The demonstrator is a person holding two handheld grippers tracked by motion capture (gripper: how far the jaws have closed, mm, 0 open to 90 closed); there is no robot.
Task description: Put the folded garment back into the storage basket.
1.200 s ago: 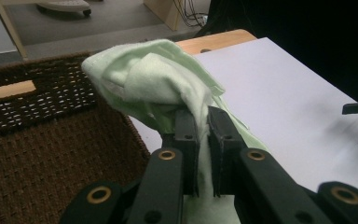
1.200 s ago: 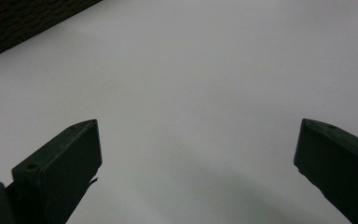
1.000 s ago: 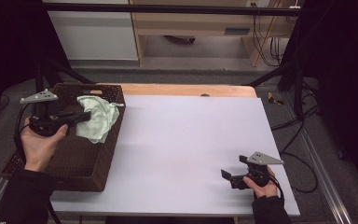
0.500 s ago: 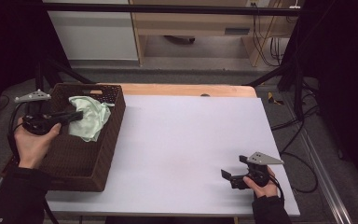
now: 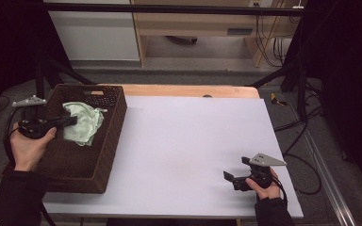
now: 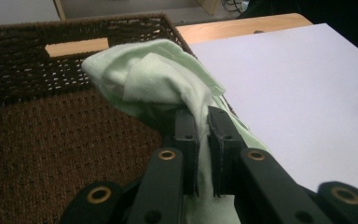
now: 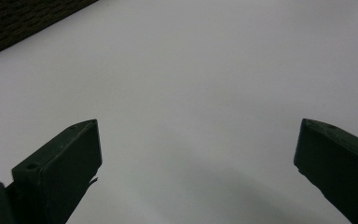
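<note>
A pale green cloth (image 5: pixel 82 123) hangs over the inside of a dark brown wicker basket (image 5: pixel 103 155) at the table's left. My left gripper (image 5: pixel 70 121) is shut on the cloth, and in the left gripper view its jaws pinch a fold of the cloth (image 6: pixel 158 81) above the basket floor (image 6: pixel 65 154). The cloth drapes across the basket's right wall. At the table's front right my right gripper (image 5: pixel 233 173) rests low over the white surface, open with nothing between its wide-set jaws (image 7: pixel 198 154).
The white tabletop (image 5: pixel 193 141) stretches between the basket and the right gripper. A wooden strip (image 5: pixel 188 90) runs along the far edge. Cables and black stands lie on the floor beyond the right side.
My left gripper has carried the cloth leftward and lower, deeper into the basket. The right gripper has stayed put.
</note>
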